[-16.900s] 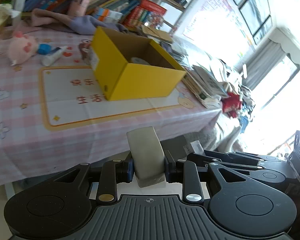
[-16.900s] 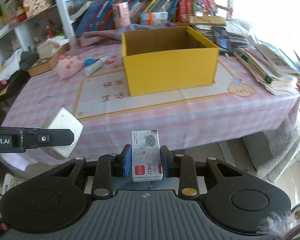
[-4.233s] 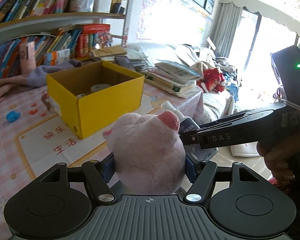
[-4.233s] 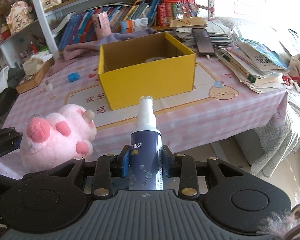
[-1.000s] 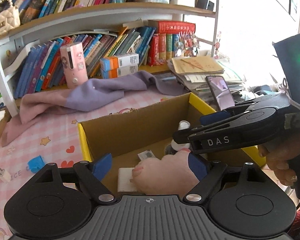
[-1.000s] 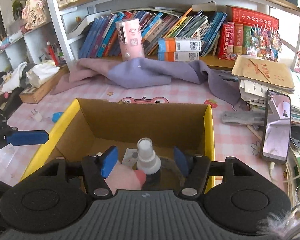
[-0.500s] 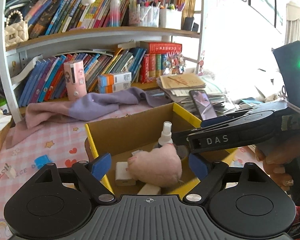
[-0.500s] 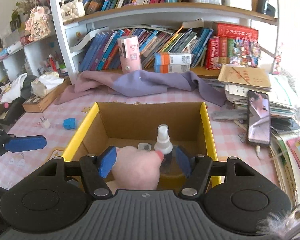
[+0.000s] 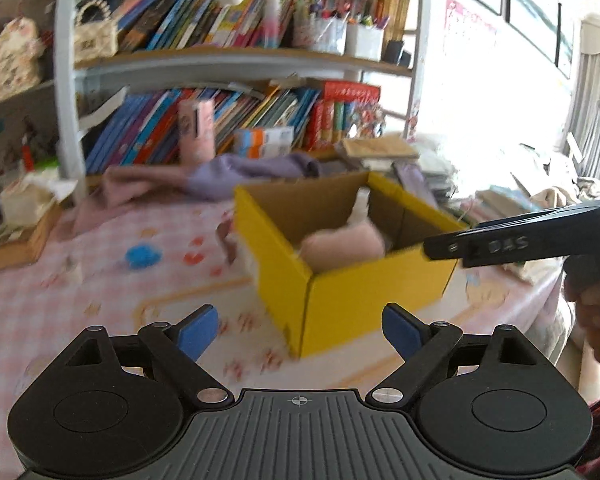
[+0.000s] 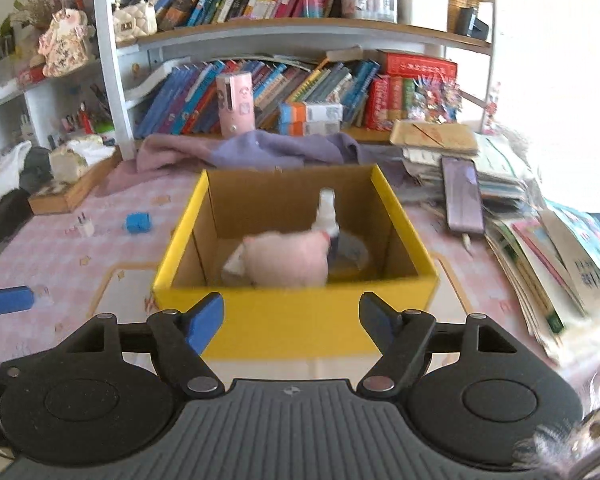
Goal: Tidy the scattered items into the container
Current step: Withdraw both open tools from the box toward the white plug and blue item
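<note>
Both sets of jaws were spreading, nothing between them: left gripper [image 9: 300, 330], right gripper [image 10: 291, 318]. With the plush toy [image 10: 286, 260] and spray bottle [image 10: 327, 216] lying inside the yellow box [image 10: 296, 320], the blue item [image 10: 138, 223] on the tablecloth [image 10: 60, 252] was judged best approached low, jaws kept wide.

**Toy and bottle now in the box, both tongs backed off**

The pink plush toy [image 10: 286, 258] and the spray bottle [image 10: 327, 212], earlier gripped, now sit inside the yellow box [image 10: 296, 320]. The left tongs [image 9: 298, 330] and right tongs [image 10: 292, 320] have pulled back from it, empty, jaws opening wider.
</note>
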